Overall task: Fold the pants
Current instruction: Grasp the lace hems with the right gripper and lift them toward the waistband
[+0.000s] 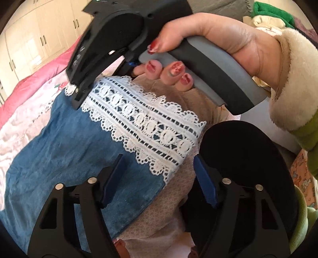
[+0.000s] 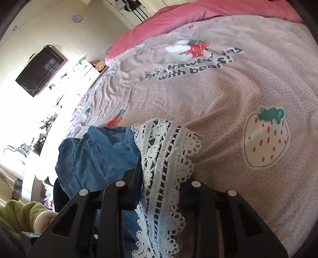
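Note:
Blue denim pants (image 1: 65, 150) with a white lace hem (image 1: 147, 123) lie on the pink bed cover. My left gripper (image 1: 161, 178) is open just above the hem's near corner, with one blue pad (image 1: 113, 178) over the denim and the other (image 1: 204, 182) over the bed cover. My right gripper (image 1: 78, 97), held by a hand, is shut on the far end of the lace hem. In the right wrist view the lace hem (image 2: 165, 158) runs up between the shut fingers of my right gripper (image 2: 161, 178), with the denim (image 2: 95, 154) bunched to its left.
The pink strawberry-print bed cover (image 2: 218, 95) spreads all around, with a red quilt (image 2: 178, 13) at its far edge. A pile of clothes (image 1: 268, 17) lies at the back. A TV (image 2: 39, 69) hangs on the wall, with cabinets (image 1: 39, 35) behind.

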Motion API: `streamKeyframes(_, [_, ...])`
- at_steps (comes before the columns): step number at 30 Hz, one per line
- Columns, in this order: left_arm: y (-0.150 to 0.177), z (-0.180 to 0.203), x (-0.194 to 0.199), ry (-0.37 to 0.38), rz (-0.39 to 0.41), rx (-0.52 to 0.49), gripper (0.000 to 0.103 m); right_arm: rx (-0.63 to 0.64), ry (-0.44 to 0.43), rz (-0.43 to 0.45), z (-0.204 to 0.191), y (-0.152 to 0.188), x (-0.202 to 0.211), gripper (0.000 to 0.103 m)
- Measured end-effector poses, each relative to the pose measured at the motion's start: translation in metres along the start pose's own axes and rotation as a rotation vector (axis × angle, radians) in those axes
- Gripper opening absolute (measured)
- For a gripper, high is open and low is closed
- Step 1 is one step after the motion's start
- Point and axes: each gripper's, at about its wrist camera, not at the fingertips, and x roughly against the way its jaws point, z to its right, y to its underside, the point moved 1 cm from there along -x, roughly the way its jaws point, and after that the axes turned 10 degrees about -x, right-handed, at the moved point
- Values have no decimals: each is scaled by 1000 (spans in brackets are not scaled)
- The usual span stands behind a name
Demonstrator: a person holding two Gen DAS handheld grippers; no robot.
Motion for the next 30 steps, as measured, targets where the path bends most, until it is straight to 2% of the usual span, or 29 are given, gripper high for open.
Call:
streamKeyframes(8, [0, 6, -9, -86, -28, -77, 32, -26, 6, 8, 1, -1, -2, 24])
streamKeyframes(10, [0, 5, -6, -76, -18, -67, 22, -28, 9, 14, -2, -1, 0, 23])
streamKeyframes(12, [2, -6, 2, -35, -1, -4, 15, -30, 7, 21, -5, -2, 3, 22])
streamKeyframes(14, [6, -27, 5, 26, 19, 80, 13, -28, 7, 26, -10, -3, 7, 22])
streamKeyframes(16, [11, -29, 23, 70, 46, 149, 12, -30, 13, 33, -14, -4, 10, 22])
streamKeyframes(20, [24, -44, 42, 99, 82, 230, 12, -37, 26, 39, -25, -6, 12, 21])
streamKeyframes(26, [44, -52, 64, 89, 91, 282, 10, -44, 31, 64, -53, -9, 12, 21])
streamKeyframes(30, [61, -55, 79, 55, 84, 307, 9, -44, 39, 62, -75, -12, 3, 21])
